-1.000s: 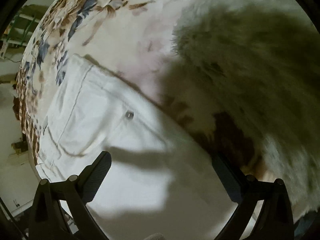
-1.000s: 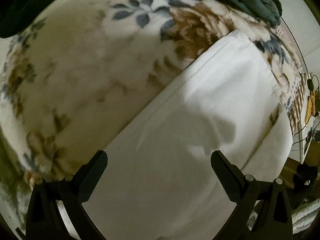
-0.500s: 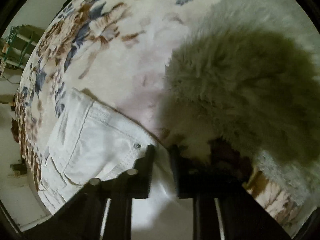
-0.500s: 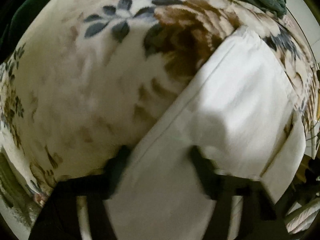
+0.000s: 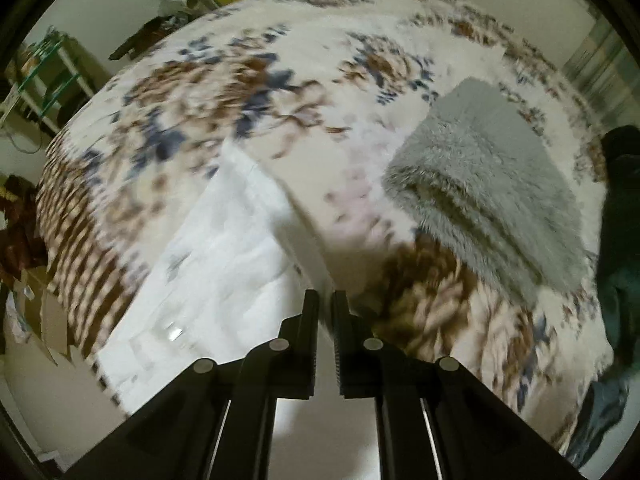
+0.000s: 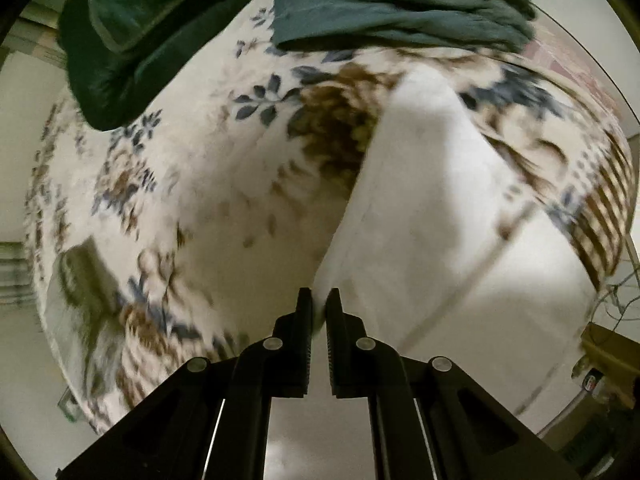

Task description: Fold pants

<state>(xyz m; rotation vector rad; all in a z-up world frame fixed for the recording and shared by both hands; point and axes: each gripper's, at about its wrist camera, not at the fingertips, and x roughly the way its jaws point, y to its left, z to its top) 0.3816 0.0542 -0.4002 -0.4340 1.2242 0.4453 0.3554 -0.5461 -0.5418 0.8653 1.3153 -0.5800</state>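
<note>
We hold the white pants (image 5: 224, 264) by their near edge on a floral bedspread (image 5: 320, 92), the left gripper (image 5: 326, 300) pinched tight on the fabric, its fingers nearly meeting. The right gripper (image 6: 316, 300) is likewise clamped on the white cloth (image 6: 432, 208); motion blur softens both views, so the exact fold line is hard for us to read. From the left wrist camera the pants run away toward the bed's left edge, where the patterned border (image 5: 76, 240) drops off. A folded grey fluffy blanket (image 5: 492, 192) lies to the right, apart from the pants, with bare bedspread between. From the right wrist camera, dark green garments (image 6: 360, 8) crowd the far side of the bed, well apart from the pants.
</note>
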